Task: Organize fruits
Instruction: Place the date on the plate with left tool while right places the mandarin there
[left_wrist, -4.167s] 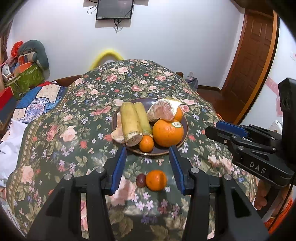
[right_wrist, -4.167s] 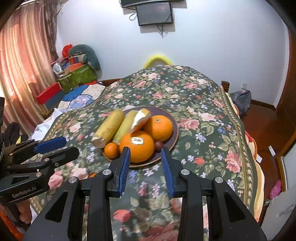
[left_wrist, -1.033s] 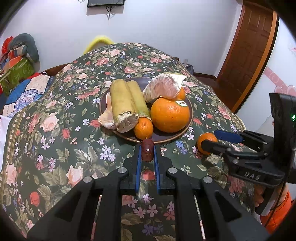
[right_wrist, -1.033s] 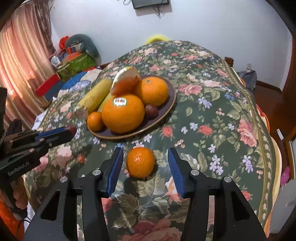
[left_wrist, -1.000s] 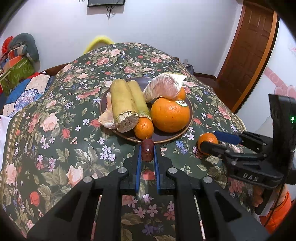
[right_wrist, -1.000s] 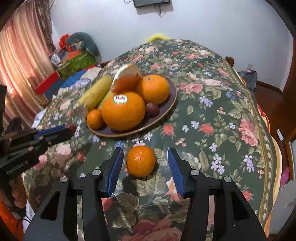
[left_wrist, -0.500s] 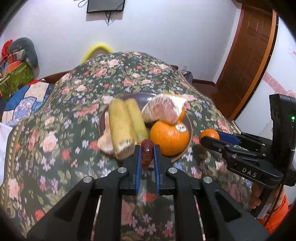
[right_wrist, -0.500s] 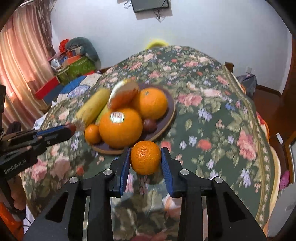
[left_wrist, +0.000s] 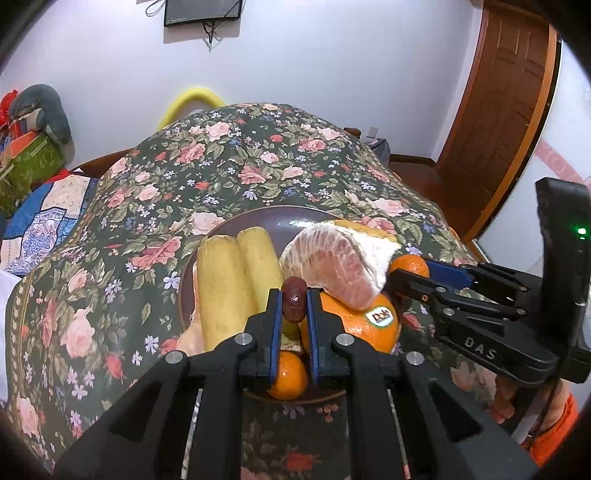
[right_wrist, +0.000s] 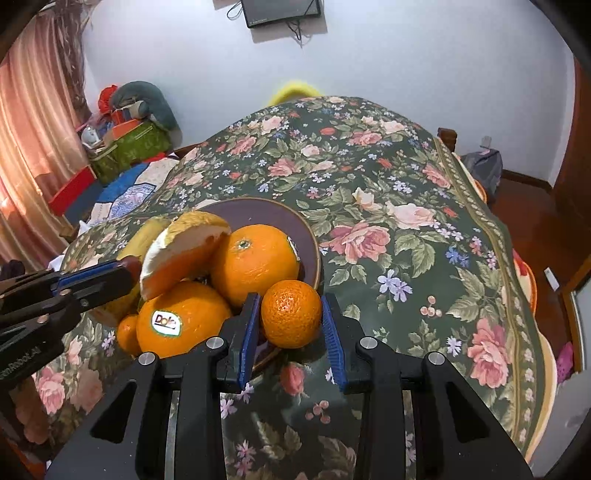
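Both grippers loaded: left gripper (left_wrist: 294, 308) pinches dark red date (left_wrist: 294, 304) above brown plate (left_wrist: 280, 218); right gripper (right_wrist: 290, 325) clamps mandarin (right_wrist: 291, 314) over plate's near right rim, beside Dole orange (right_wrist: 183, 319).

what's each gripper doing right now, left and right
Left gripper: shut on the small dark red fruit, held over the plate.
Right gripper: shut on the small mandarin, at the plate's near rim.
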